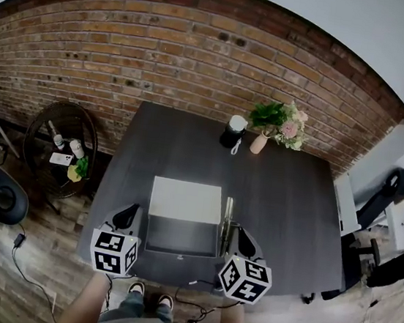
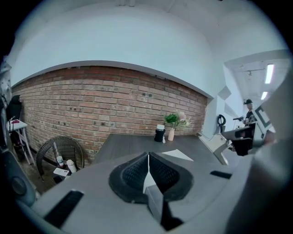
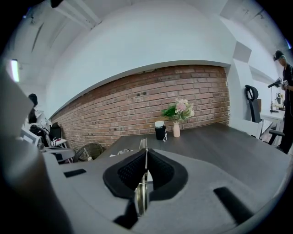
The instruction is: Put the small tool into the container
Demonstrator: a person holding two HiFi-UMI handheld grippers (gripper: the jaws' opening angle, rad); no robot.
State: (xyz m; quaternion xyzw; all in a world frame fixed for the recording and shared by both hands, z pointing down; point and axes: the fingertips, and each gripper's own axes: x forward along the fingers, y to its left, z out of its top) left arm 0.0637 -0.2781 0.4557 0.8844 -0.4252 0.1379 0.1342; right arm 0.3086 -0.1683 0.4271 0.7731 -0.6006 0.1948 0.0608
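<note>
The right gripper point(image 3: 146, 153) squeezes the small tool point(image 1: 226, 223), a thin metal piece, just beside the open box point(image 1: 180, 246). The left gripper point(image 2: 148, 157) is squeezed tight and seems to hold nothing. Move the tool over the box, go low, then let go gently.

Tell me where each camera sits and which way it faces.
Head view: on the person's head, facing down at table, box, grippers, forearms.
Left gripper view: on the left gripper, jaws shut on the box's wall.
Right gripper view: on the right gripper, jaws shut on a metal tool.
Both face the brick wall; all share the vase.
</note>
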